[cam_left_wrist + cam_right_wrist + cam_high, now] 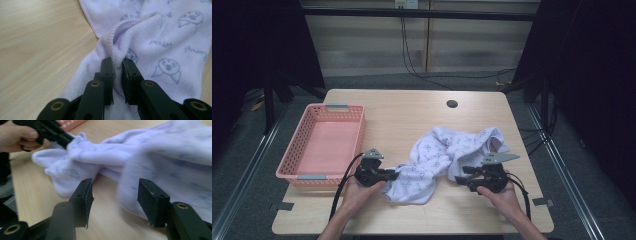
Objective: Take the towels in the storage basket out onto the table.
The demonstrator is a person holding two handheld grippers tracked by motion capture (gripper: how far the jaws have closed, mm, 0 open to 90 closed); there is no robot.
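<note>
Printed white towel (447, 155) lies crumpled on the wooden table (412, 115), right of centre toward the near edge; pink basket (324, 145) sits empty at the left edge. Your left gripper (394, 174) is clamped on a stitched hem fold (113, 50) at the towel's near-left end, jaws nearly together with cloth pinched between. Your right gripper (113, 195) has jaws standing wide, nothing held, towel bulk just ahead. Best move, as I read it: keep the left pinch firm, drive the right jaws onto a single hem edge, not the bunched middle. Close fully before lifting, then spread apart to flatten. Avoid grabbing two layers.
</note>
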